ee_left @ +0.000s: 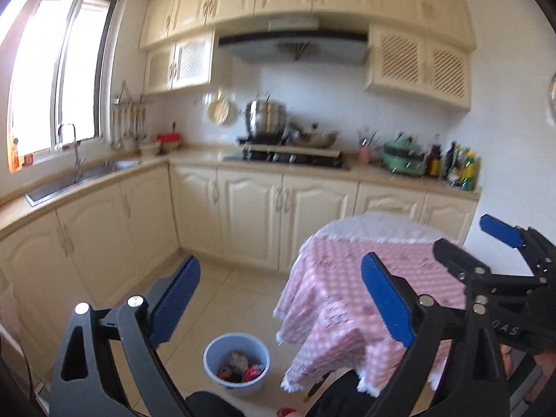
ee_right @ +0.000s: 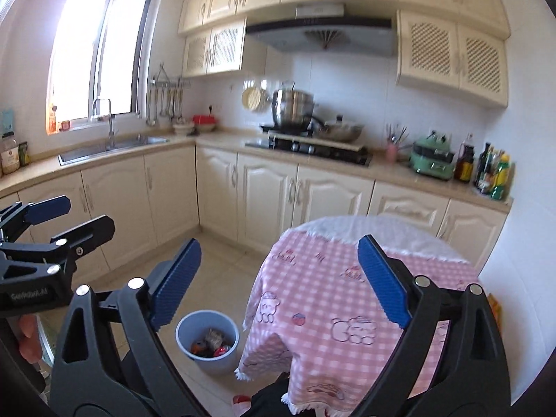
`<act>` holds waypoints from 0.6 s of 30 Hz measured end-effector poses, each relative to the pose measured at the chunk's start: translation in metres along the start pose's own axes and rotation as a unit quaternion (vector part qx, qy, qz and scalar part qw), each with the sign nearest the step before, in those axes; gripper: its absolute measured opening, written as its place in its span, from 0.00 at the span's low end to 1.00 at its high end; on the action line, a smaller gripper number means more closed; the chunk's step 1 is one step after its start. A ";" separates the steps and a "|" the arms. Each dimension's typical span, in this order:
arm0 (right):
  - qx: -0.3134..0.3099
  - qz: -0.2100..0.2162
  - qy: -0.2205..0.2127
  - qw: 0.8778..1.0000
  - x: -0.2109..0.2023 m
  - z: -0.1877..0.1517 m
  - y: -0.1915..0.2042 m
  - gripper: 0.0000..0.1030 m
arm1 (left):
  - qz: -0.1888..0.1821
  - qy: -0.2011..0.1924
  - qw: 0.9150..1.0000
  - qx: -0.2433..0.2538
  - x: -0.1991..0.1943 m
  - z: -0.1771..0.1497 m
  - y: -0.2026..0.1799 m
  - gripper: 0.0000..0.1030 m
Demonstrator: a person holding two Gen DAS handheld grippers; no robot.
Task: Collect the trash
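Note:
A pale blue bucket (ee_left: 227, 387) (ee_right: 212, 365) stands on the tiled floor beside a round table. Inside it lie several pieces of trash (ee_left: 239, 368) (ee_right: 212, 342), among them red and dark wrappers. My left gripper (ee_left: 279, 267) (ee_right: 74, 215) is held high above the floor, open, with nothing between its blue pads. My right gripper (ee_right: 279, 248) (ee_left: 472, 239) is level with it on its right, also open and empty. The table's pink checked cloth (ee_left: 330, 299) (ee_right: 312, 295) carries no trash that I can see.
Cream cabinets with a sink (ee_right: 114, 147) line the left and back walls. On the back counter are a stove (ee_right: 312, 147) with pots, a green appliance (ee_right: 432, 160) and bottles (ee_right: 493, 173). A small red thing (ee_right: 239, 399) lies on the floor by a dark-clothed leg.

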State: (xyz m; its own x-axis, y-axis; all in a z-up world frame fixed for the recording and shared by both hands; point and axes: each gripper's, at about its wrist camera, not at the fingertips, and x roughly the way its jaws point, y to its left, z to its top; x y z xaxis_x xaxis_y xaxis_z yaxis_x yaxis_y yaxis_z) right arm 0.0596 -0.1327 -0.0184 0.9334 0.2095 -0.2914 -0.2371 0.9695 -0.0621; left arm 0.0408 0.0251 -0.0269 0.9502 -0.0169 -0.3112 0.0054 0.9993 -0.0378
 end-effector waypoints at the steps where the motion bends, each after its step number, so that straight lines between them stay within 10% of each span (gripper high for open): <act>1: -0.002 -0.005 -0.009 1.000 -0.010 0.003 -0.002 0.88 | -0.003 -0.010 1.000 0.001 -0.007 0.002 -0.003 0.91; 18: -0.019 -0.041 -0.104 0.994 -0.095 0.021 -0.005 0.91 | -0.004 -0.094 0.996 0.004 -0.082 0.017 -0.028 0.91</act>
State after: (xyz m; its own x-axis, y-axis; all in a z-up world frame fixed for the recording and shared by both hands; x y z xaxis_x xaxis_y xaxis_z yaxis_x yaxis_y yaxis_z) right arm -0.0225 -0.1551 0.0295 0.9846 0.1549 -0.0810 -0.1637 0.9797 -0.1158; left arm -0.0321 -0.0012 0.0155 0.9917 -0.0180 -0.1272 0.0140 0.9994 -0.0317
